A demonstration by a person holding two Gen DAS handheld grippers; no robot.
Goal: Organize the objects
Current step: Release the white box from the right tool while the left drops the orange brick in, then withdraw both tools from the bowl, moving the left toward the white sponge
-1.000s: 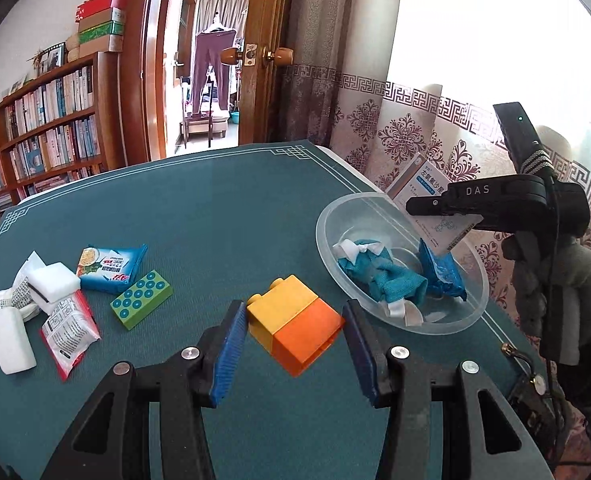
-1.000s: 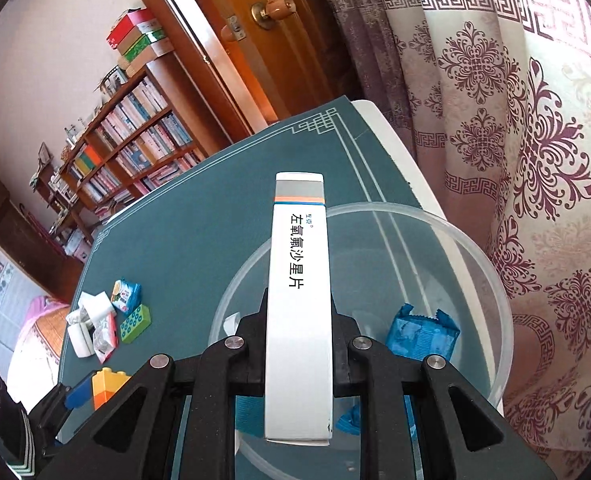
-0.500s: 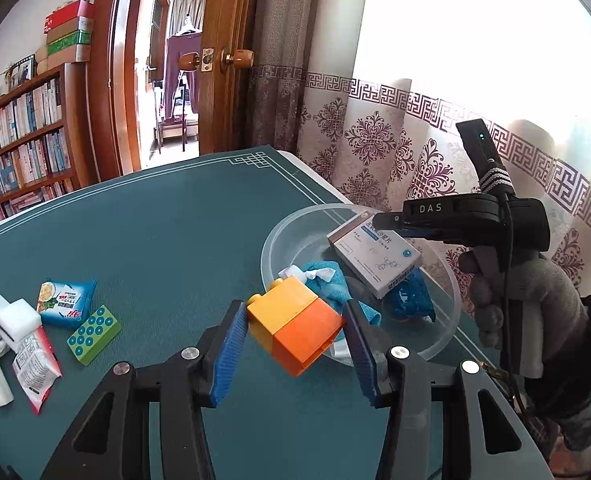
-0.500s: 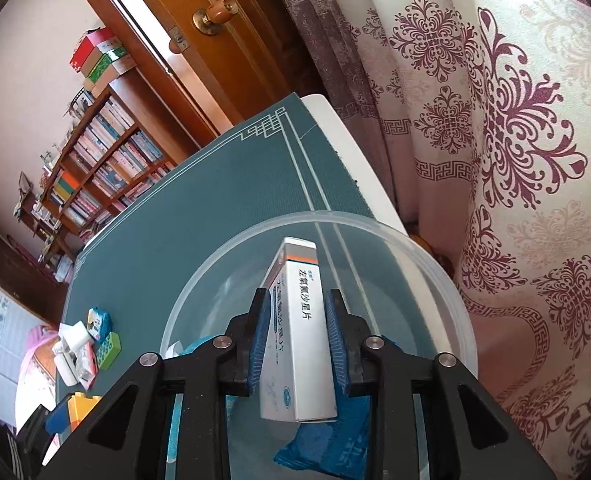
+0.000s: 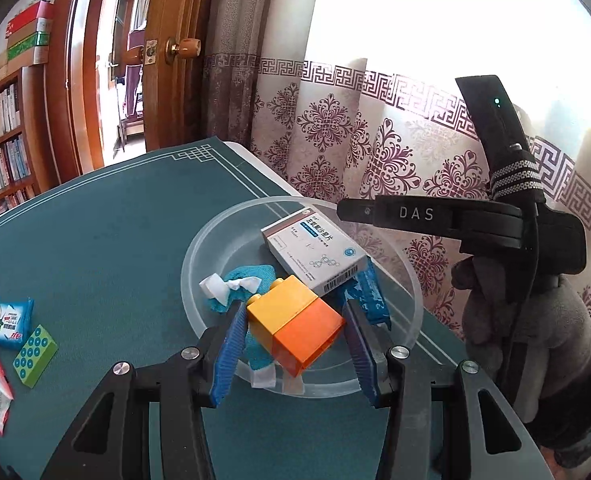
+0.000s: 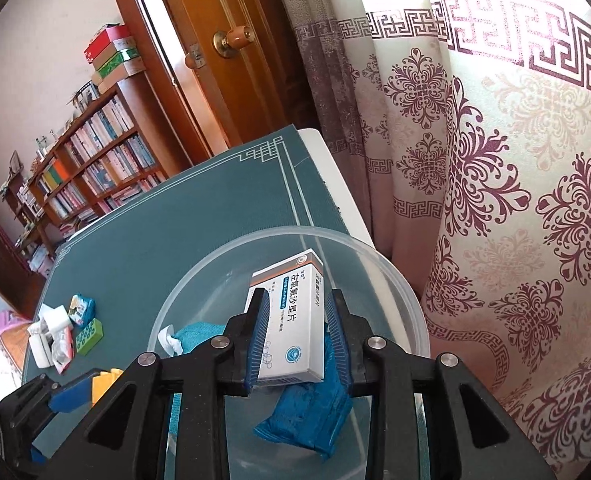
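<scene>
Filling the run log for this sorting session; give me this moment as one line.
left gripper: shut on yellow-orange block, over bowl | right gripper: jaws just opened, medicine box released in bowl

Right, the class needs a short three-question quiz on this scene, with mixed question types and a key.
1. True or false: the left gripper grips a yellow-and-orange brick.
2. Which lies in the clear bowl? A: medicine box. B: green brick. C: white sponge.
3. Fill in: the right gripper has its jaws ____.

Key: 1 true. 2 A. 3 open; they have just been opening, and the box lies free in the bowl between them.
</scene>
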